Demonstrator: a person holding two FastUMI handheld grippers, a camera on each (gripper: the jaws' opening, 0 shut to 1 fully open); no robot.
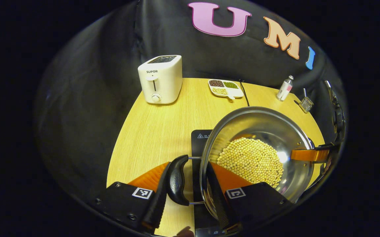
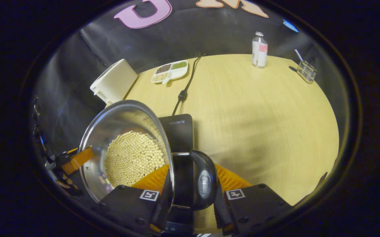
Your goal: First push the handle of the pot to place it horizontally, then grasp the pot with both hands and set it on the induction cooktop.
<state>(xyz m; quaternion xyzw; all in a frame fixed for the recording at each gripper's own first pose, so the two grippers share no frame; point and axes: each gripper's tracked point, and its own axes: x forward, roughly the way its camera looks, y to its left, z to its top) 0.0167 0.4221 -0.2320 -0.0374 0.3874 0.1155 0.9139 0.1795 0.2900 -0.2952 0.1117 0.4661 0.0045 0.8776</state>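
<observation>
We have the steel pot (image 1: pixel 259 154) of beans held over the induction cooktop (image 2: pixel 180 131) near the table's (image 2: pixel 259 115) front edge, left gripper (image 1: pixel 191 194) and right gripper (image 2: pixel 190 197) each clamping a side handle and rim, so next it likely needs lowering level.

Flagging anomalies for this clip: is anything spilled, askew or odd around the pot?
Nothing stands out. The pale round beans all lie inside the shiny steel pot, none on the light wooden table. The pot sits level over the black induction cooktop, each black side handle between a gripper's jaws.
</observation>
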